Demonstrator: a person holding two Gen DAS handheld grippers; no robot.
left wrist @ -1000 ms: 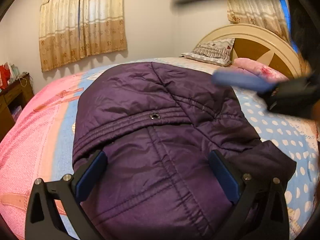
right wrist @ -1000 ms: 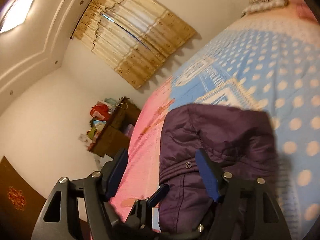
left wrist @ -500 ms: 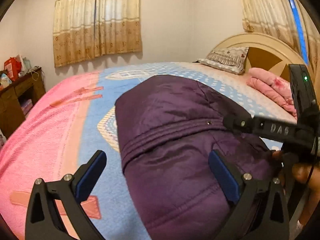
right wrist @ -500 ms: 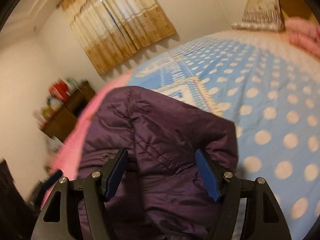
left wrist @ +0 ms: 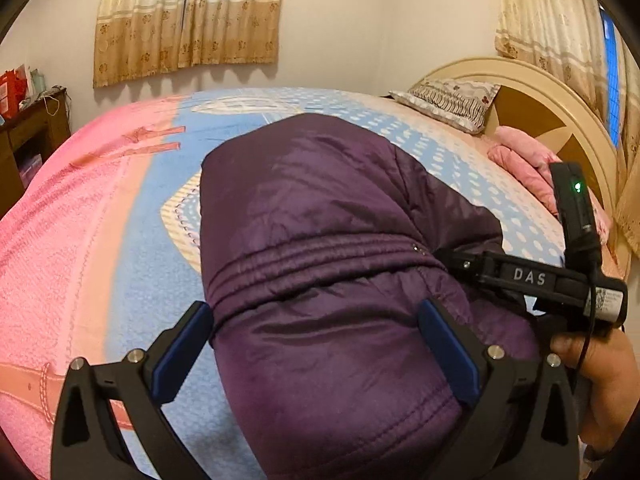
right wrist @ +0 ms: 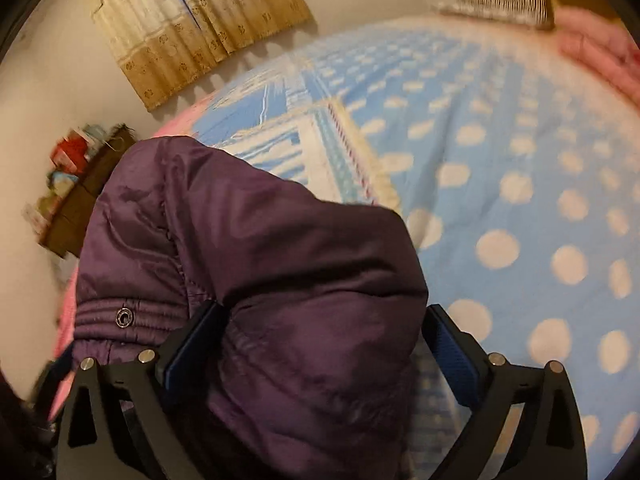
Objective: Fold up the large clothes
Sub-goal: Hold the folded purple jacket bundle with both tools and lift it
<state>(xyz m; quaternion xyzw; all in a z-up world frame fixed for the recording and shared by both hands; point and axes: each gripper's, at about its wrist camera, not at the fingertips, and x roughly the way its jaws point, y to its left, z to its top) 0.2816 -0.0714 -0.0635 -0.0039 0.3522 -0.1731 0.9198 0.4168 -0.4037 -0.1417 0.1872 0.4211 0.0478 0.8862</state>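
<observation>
Left tool (left wrist: 316, 356) sees the right tool (left wrist: 532, 280) beside the jacket (left wrist: 320, 248).

The purple jacket (left wrist: 328, 240) is quilted cloth with a slight sheen. The bedspread (left wrist: 100, 240) looks like nubbly woven cloth. Each claw's pads (left wrist: 448, 356) are matt blue.

One purple jacket (left wrist: 320, 264), one bed (left wrist: 92, 240), one pillow (left wrist: 452, 102), two curtains (left wrist: 188, 16), one desk (left wrist: 32, 128), two grippers (left wrist: 316, 350).
</observation>
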